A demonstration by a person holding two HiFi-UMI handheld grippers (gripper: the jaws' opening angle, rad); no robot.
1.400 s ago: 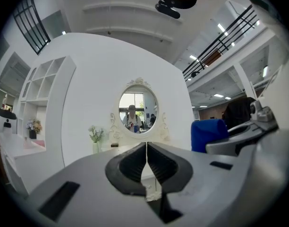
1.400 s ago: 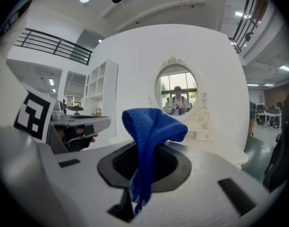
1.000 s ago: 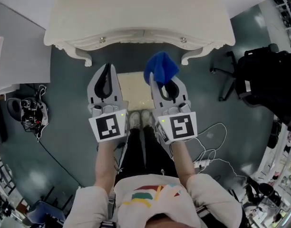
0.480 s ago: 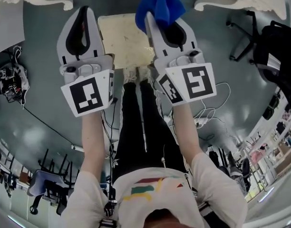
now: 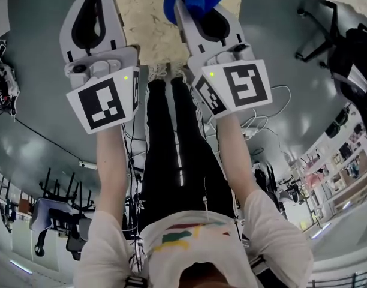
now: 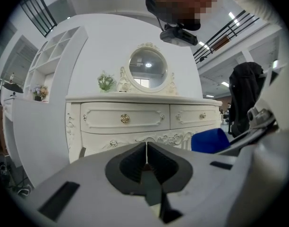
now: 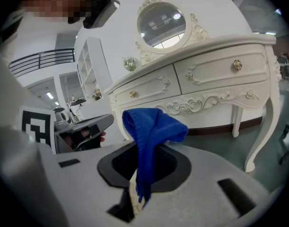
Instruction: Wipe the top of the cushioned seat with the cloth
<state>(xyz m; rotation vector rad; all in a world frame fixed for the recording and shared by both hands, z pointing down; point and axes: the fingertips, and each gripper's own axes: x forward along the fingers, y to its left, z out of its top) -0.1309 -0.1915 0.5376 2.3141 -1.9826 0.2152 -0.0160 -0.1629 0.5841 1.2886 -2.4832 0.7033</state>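
The grey right gripper (image 7: 143, 171) pinched the crumpled blue cloth (image 7: 151, 126) over the right half of the square cream cushioned seat (image 5: 149, 18), while the grey left gripper (image 6: 146, 161) (jaws pressed together, empty) hung at its left edge.

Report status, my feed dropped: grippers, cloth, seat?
Left gripper shut, empty. Right gripper shut on blue cloth, held up off the seat. Nothing seen in the way.
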